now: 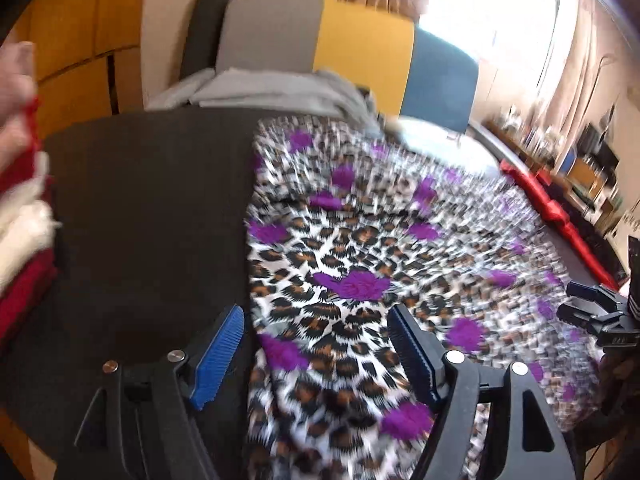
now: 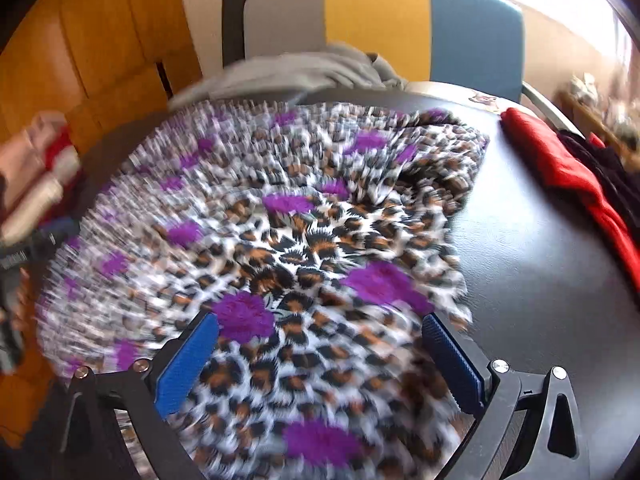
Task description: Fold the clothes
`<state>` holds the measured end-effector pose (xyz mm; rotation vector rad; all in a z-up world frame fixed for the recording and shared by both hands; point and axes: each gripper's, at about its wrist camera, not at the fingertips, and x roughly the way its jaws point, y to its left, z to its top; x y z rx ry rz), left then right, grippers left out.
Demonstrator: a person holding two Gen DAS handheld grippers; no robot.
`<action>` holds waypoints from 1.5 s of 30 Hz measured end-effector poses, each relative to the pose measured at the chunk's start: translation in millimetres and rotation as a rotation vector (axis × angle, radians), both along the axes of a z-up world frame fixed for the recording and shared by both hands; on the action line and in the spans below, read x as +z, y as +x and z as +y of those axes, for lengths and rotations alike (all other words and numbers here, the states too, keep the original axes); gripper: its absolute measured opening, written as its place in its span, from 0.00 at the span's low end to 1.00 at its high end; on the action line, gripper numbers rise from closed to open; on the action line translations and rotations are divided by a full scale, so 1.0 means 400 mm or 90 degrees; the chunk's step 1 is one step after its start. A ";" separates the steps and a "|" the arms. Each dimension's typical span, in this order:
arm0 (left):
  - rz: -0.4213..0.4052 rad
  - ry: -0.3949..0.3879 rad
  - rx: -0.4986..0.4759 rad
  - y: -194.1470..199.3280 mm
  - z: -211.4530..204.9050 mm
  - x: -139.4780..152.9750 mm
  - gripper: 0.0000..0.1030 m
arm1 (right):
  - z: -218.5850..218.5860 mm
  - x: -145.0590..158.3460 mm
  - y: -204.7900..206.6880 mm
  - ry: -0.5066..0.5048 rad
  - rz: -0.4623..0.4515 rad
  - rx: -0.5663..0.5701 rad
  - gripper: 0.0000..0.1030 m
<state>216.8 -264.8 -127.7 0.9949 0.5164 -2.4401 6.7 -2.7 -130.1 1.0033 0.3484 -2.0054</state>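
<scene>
Leopard-print garment beneath right gripper

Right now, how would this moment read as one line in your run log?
task: fold clothes | left gripper: open | right gripper: open | leopard-print garment: spread on dark table, ungripped

A dark table is taking up the middle of the room. Behind it, a chair back in grey, yellow and blue panels is standing against the pale wall. Orange wooden cabinet doors are filling the left side. Light is pouring through a bright window with beige curtains hanging beside it, and a cluttered low shelf is running along beneath.
</scene>
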 end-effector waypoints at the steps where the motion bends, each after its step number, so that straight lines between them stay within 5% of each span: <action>1: 0.005 -0.005 0.006 0.027 -0.001 0.009 0.74 | 0.061 0.047 -0.008 -0.024 0.016 -0.035 0.99; 7: -0.020 0.033 0.048 0.155 -0.025 -0.018 0.74 | 0.454 0.344 -0.073 -0.222 0.065 -0.222 1.00; 10: 0.007 0.074 0.080 0.201 -0.033 -0.024 0.74 | 0.555 0.374 -0.057 -0.367 -0.002 -0.214 1.00; 12: 0.009 0.087 0.084 0.217 -0.029 -0.031 0.74 | 0.543 0.322 -0.054 -0.376 -0.072 -0.200 1.00; 16: -0.008 0.095 0.068 0.261 -0.006 -0.048 0.74 | 0.445 0.115 -0.015 -0.250 -0.206 -0.148 1.00; 19: -0.016 0.106 0.054 0.304 0.011 -0.068 0.74 | 0.445 0.042 0.020 -0.234 -0.232 -0.155 1.00; 24: -0.038 0.153 0.016 0.340 0.063 -0.114 0.74 | 0.465 0.004 0.036 -0.248 -0.255 -0.156 0.98; 28: -0.040 0.150 -0.015 0.325 0.101 -0.127 0.74 | 0.427 -0.037 0.042 -0.246 -0.306 -0.122 0.92; 38: -0.062 0.157 -0.069 0.292 0.115 -0.159 0.75 | 0.435 -0.098 0.063 -0.311 -0.390 -0.066 0.94; 41: -0.077 0.126 -0.064 0.281 0.116 -0.161 0.75 | 0.435 -0.108 0.069 -0.315 -0.423 -0.049 0.96; 45: -0.044 0.148 -0.054 0.294 0.091 -0.152 0.75 | 0.414 -0.128 0.095 -0.300 -0.456 -0.020 0.97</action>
